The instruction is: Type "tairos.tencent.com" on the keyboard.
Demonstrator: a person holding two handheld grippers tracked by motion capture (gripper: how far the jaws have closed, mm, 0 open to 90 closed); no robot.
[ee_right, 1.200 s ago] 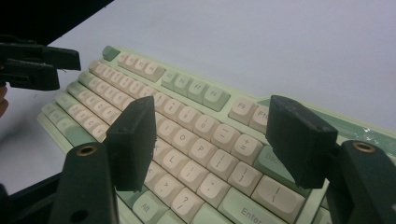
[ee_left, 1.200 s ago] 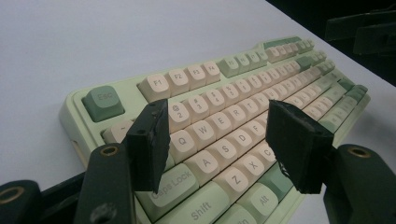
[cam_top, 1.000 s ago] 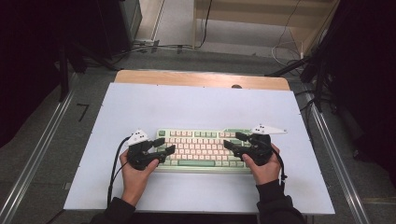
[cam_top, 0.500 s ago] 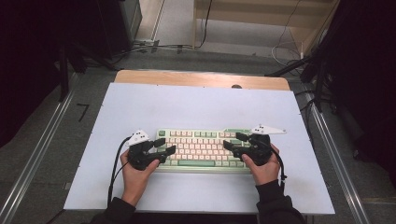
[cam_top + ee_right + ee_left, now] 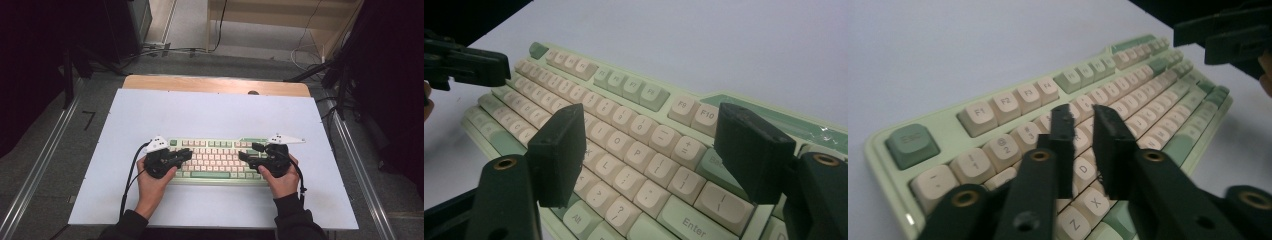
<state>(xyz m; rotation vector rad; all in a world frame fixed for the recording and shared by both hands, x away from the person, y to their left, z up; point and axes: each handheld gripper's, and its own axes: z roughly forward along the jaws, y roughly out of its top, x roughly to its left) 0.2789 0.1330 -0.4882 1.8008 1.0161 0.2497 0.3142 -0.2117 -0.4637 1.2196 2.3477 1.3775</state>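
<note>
A green and cream keyboard point(image 5: 215, 159) is seen lying flat on the white desk point(image 5: 210, 115), close to the near edge and roughly midway between the left and right edges, its long side running parallel to the near edge. The left gripper point(image 5: 186, 155) is held over the left end of the keyboard, and the right gripper point(image 5: 248, 152) over the right end, each gripped by a hand entering from the near edge.

In the left gripper view, the fingers point(image 5: 1064, 145) of the left gripper point(image 5: 1083, 150) are seen drawn nearly together, with only a narrow slit left between them, having just been closing; nothing is caught between them. They are poised above the letter keys near the left end of the board, and whether a key is touched cannot be told.

In the right gripper view, the fingers point(image 5: 559, 152) of the right gripper point(image 5: 649, 150) are held spread wide, with nothing pinched. The keys around P, L and Enter are seen through the gap below them. A black cable point(image 5: 131, 175) is trailed from the left gripper towards the near edge.
</note>
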